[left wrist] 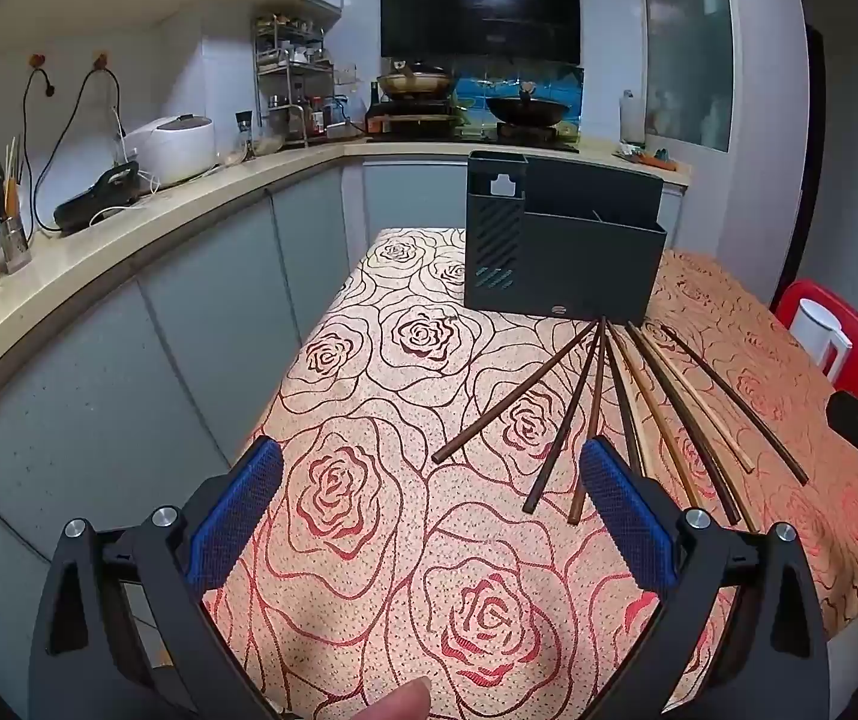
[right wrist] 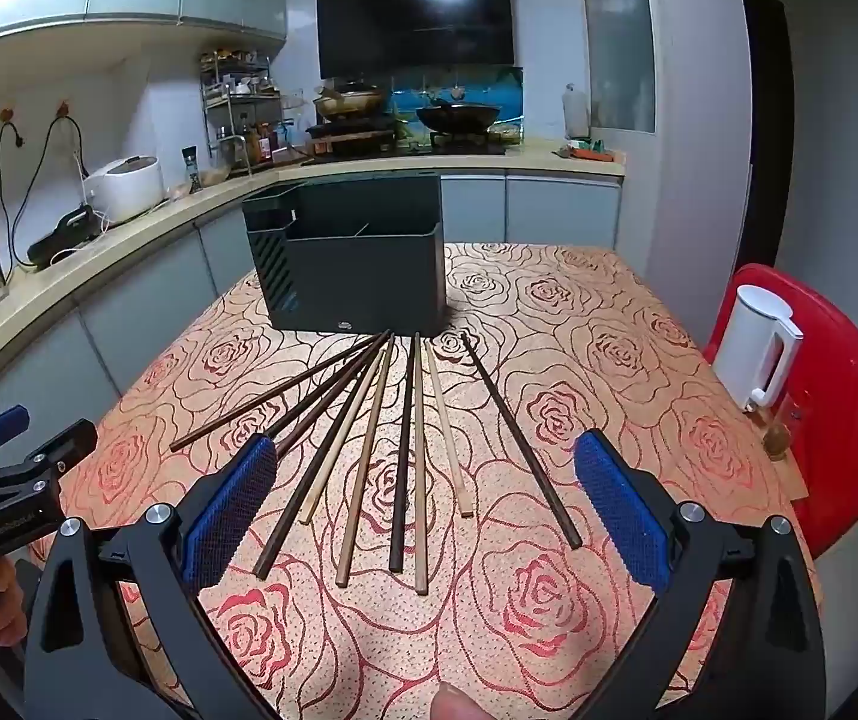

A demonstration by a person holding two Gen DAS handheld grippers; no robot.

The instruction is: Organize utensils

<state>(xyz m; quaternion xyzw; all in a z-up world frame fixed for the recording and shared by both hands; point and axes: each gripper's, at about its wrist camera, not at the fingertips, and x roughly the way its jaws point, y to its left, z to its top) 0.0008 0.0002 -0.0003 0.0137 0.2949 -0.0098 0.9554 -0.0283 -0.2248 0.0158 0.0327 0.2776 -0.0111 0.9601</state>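
The right gripper (right wrist: 426, 480) is spread wide and empty above the near ends of the chopsticks (right wrist: 411, 456), which fan across the middle of the frame on the tablecloth (right wrist: 597, 324). The left gripper (left wrist: 429, 480), equally spread, hangs over bare cloth left of them. Beyond stands the holder (right wrist: 363, 276), upper centre. The sticks look light, stiff and smooth; pinching one mid-length seems safest.

A small oval badge (right wrist: 343, 326) sits low on the front wall of the dark utensil holder (right wrist: 363, 276), too small to read; faint lettering on the left tool's (right wrist: 21, 468) black body is blurred; nothing else carries legible text.
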